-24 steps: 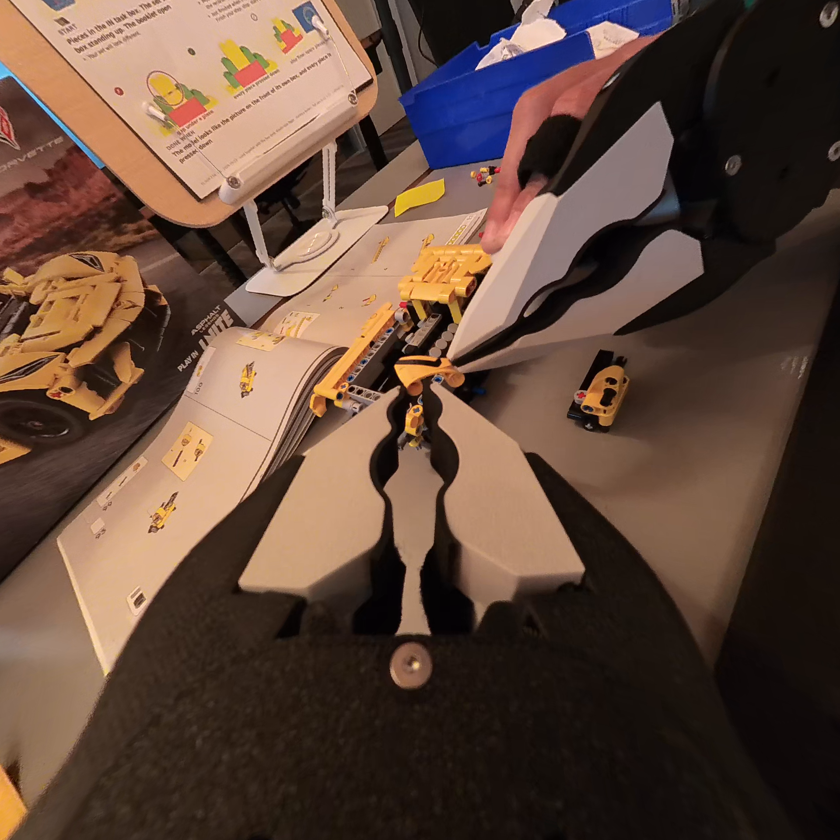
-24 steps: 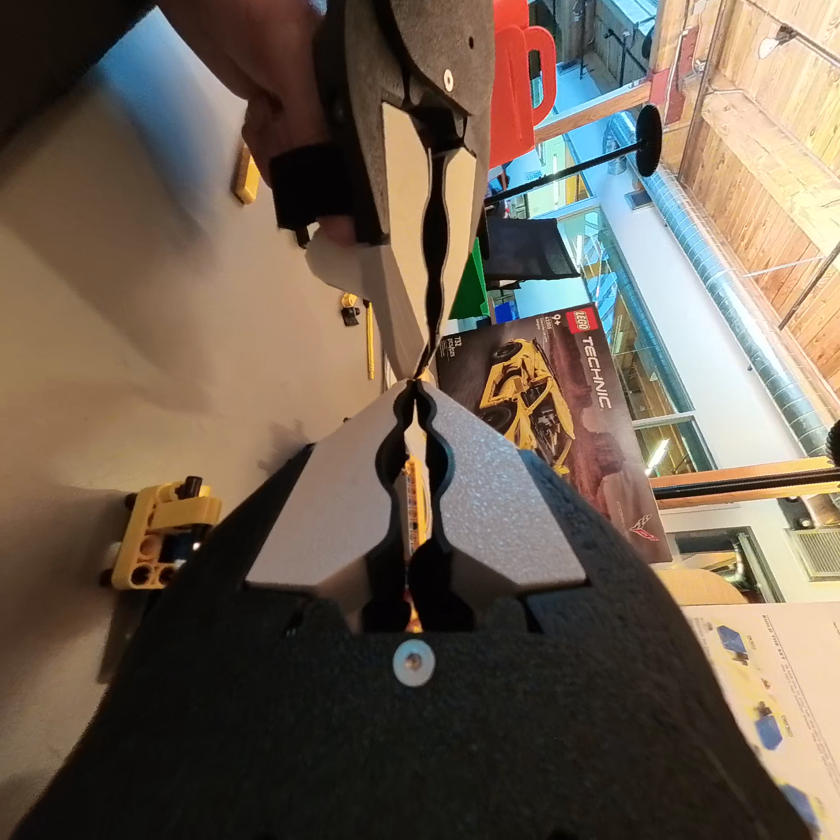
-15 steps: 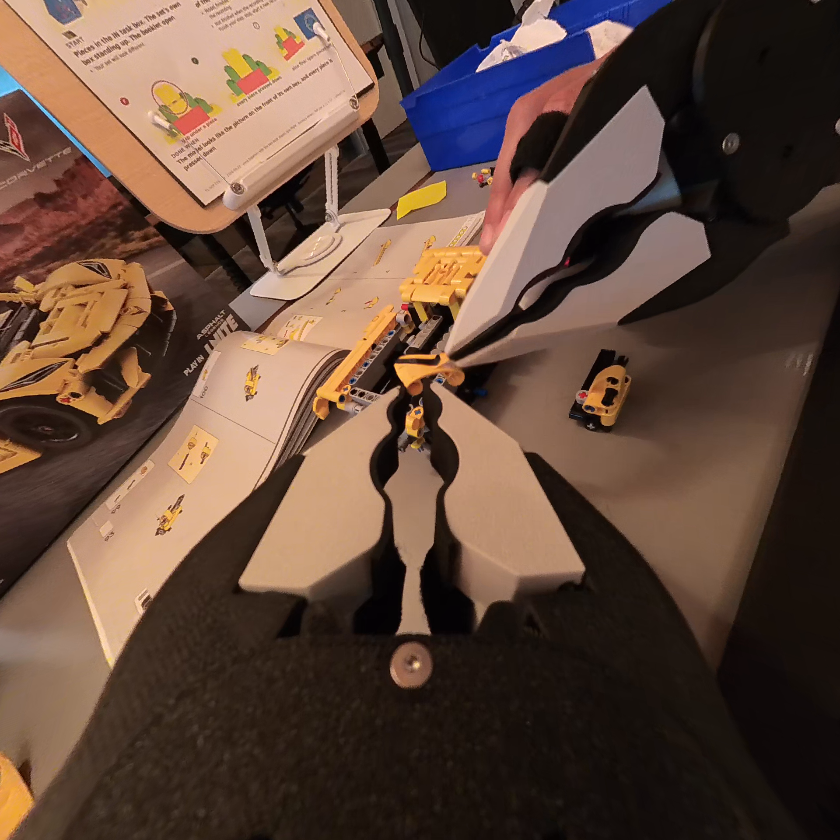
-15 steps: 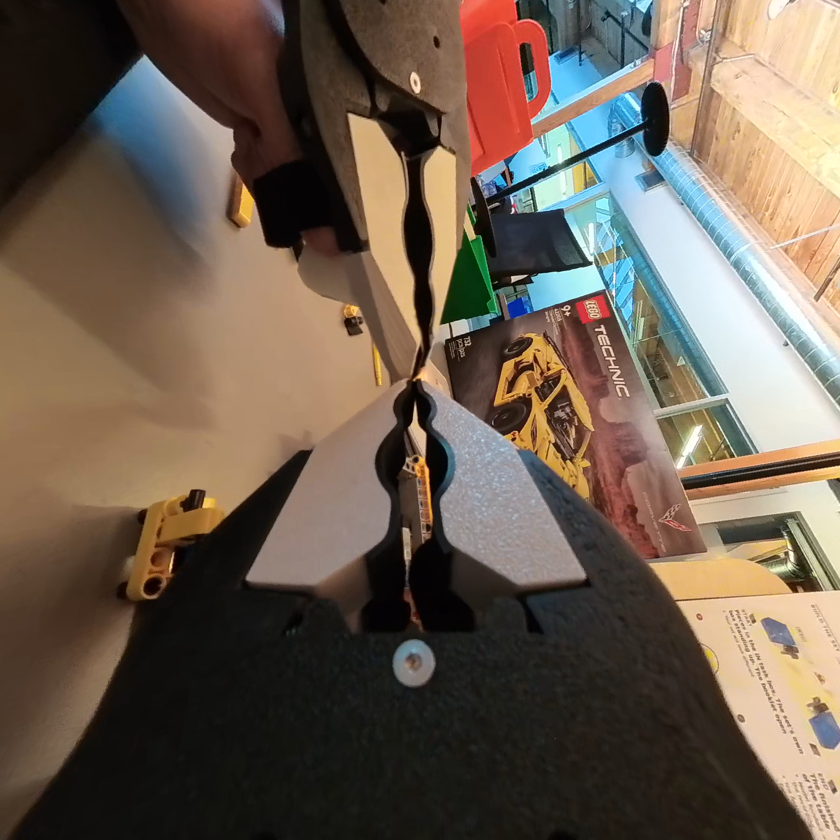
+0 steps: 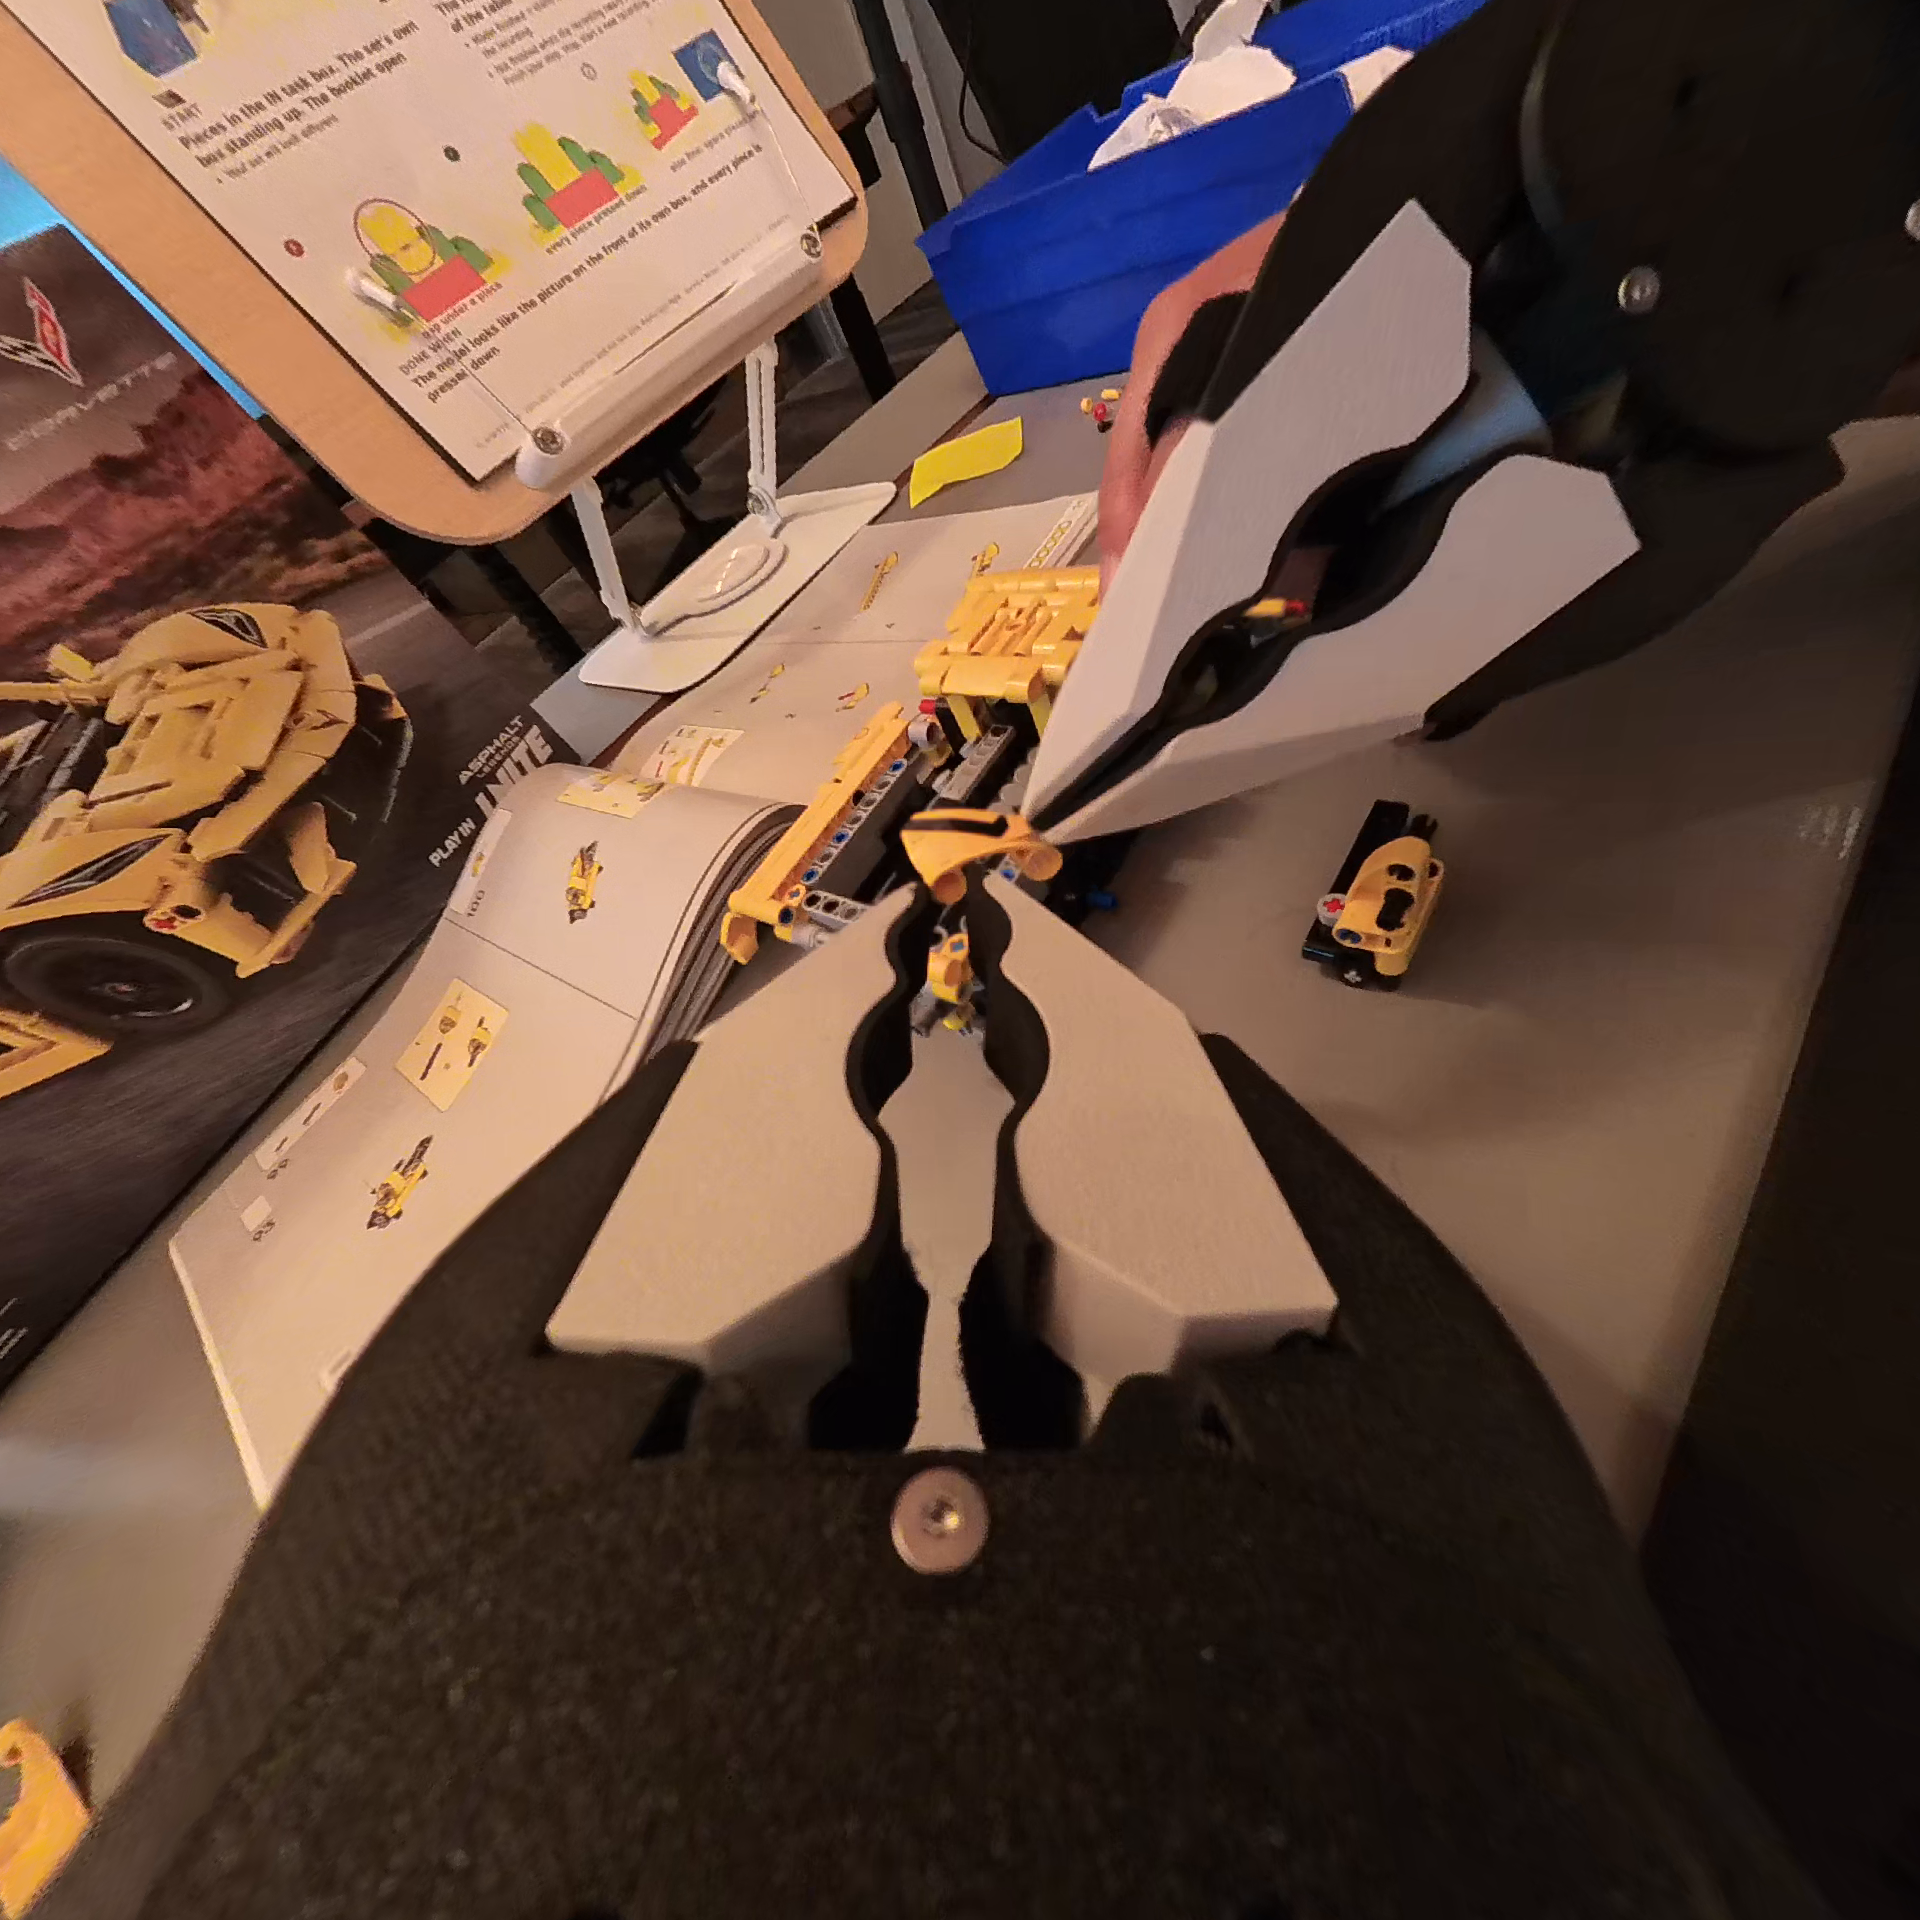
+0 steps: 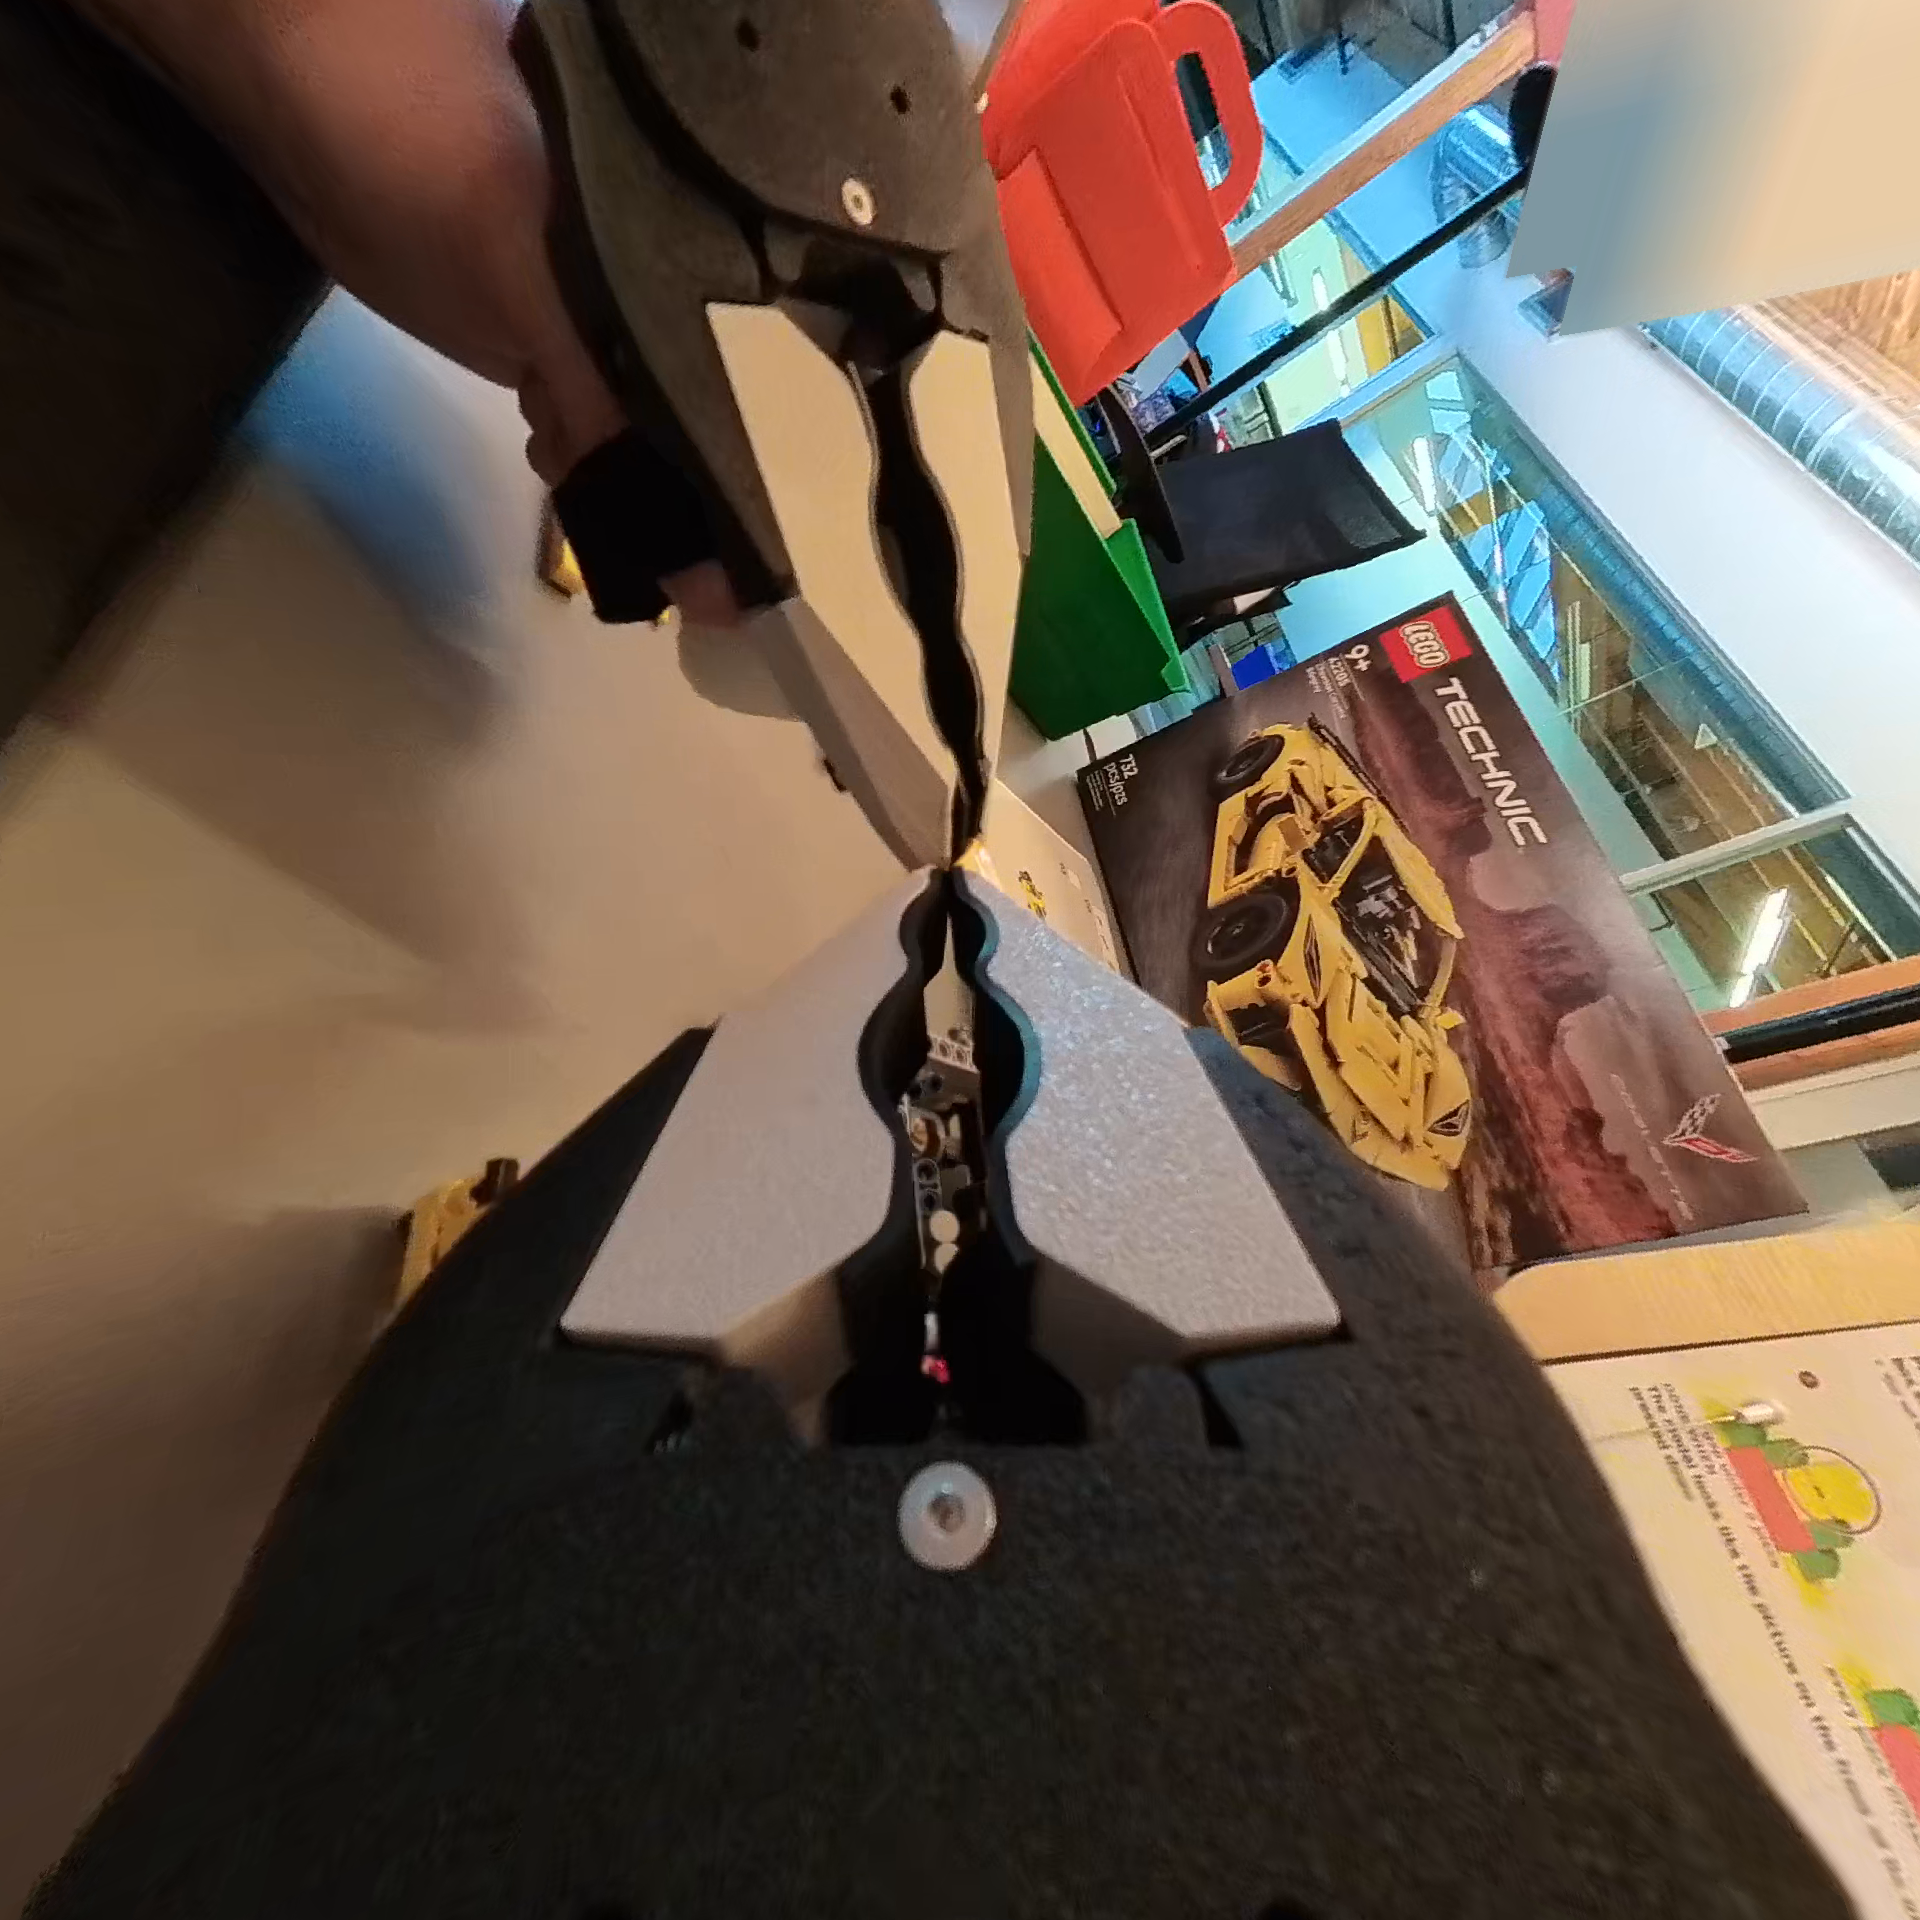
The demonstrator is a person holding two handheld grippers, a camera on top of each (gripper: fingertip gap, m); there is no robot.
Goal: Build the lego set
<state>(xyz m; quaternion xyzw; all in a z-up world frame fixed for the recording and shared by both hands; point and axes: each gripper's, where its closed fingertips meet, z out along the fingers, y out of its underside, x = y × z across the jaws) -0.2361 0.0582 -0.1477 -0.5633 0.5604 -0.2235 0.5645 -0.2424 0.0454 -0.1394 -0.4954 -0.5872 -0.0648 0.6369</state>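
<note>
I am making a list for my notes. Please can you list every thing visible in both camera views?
curved yellow piece: 1, yellow with black stripe, pinched between both grippers' tips
partly built model: 1, yellow and grey, on the booklet
small sub-assembly: 1, yellow and black, on the table, right
instruction booklet: 1, grey, open, left
set box: 1, dark with yellow car, standing behind
instruction board: 1, wooden with white sheet, on a stand
bin: 1, blue, far back
table: 1, grey
left gripper: fingers nearly closed
right gripper: fingers closed at the tip
</note>
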